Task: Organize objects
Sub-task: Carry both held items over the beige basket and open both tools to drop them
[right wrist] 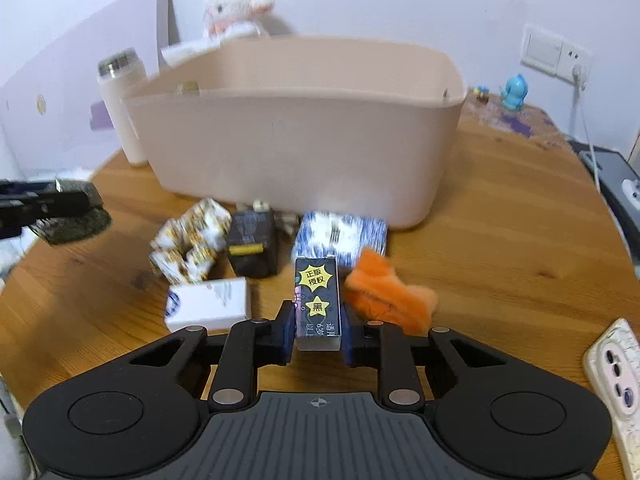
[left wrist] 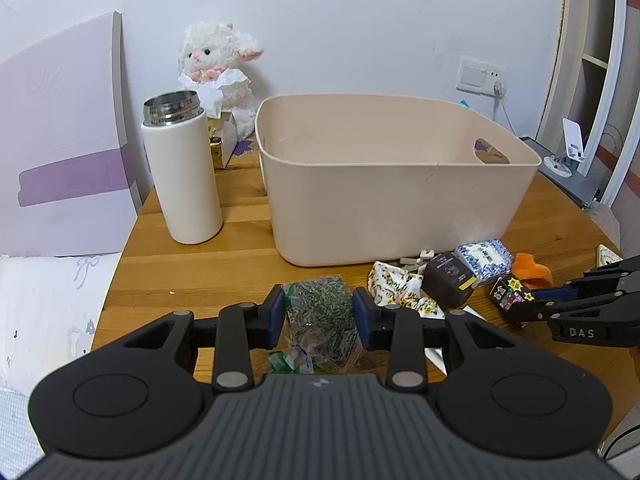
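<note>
My left gripper (left wrist: 319,314) is shut on a clear bag of green-grey bits (left wrist: 320,316), held above the wooden table (left wrist: 200,268); it also shows in the right wrist view (right wrist: 76,216). My right gripper (right wrist: 318,332) is shut on a small black box with yellow stars (right wrist: 318,300), seen from the left view too (left wrist: 510,294). A beige plastic bin (left wrist: 396,196) stands behind. In front of it lie a patterned pouch (right wrist: 192,240), a dark brown box (right wrist: 252,246), a blue-white packet (right wrist: 340,236), an orange plush piece (right wrist: 384,292) and a white box (right wrist: 208,304).
A white steel bottle (left wrist: 182,172) stands left of the bin. A plush lamb (left wrist: 220,64) and tissue box sit at the back. A phone (right wrist: 616,376) lies at the table's right edge. A blue figurine (right wrist: 514,92) stands at the back right.
</note>
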The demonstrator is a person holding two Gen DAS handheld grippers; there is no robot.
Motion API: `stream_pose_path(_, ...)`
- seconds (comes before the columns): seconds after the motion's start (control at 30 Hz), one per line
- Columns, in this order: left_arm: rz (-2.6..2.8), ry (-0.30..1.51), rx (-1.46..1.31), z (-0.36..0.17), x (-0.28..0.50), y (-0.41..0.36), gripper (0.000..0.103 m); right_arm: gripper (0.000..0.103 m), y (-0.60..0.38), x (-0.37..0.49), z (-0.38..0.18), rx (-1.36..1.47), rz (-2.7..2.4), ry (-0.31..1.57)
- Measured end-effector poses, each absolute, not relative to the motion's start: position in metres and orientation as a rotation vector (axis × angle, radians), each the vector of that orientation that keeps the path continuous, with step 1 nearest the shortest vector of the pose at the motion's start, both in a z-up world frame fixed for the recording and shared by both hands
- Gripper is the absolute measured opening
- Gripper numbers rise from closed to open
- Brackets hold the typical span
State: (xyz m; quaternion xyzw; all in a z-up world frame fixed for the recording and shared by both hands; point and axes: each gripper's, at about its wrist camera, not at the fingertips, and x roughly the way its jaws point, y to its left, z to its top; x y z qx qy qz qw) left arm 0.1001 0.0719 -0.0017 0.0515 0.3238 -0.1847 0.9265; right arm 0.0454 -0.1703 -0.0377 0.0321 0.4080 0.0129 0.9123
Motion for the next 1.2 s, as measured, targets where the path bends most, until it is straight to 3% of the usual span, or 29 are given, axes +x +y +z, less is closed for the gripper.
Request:
stream_pose_path(0.5, -0.392, 0.455, 0.065, 0.077, 0.116, 0.053, 0.038, 0.022, -0.194, 0.077, 0.076, 0.058, -0.003, 0.56)
stream_pose_path(0.73, -0.382, 0.465, 0.092, 0.083, 0.163, 0.014, 0.038, 0.022, -0.213, 0.13, 0.069, 0.049, -0.029, 0.608)
stream_pose_path(1.07, -0.319, 0.65, 0.18, 0.029, 0.227, -0.033, 0.038, 0.022, -0.217, 0.168, 0.03, 0.03, -0.052, 0.747)
stream_pose_path(1.13, -0.312, 0.679, 0.19, 0.02, 0.232, -0.038, 0.039, 0.034, -0.218, 0.168, 0.028, 0.028, -0.052, 0.758)
stream_pose_path(1.2, -0.31, 0.697, 0.183, 0.017, 0.234, -0.038, 0.041, 0.037, -0.219, 0.165, 0.029, 0.027, -0.052, 0.757)
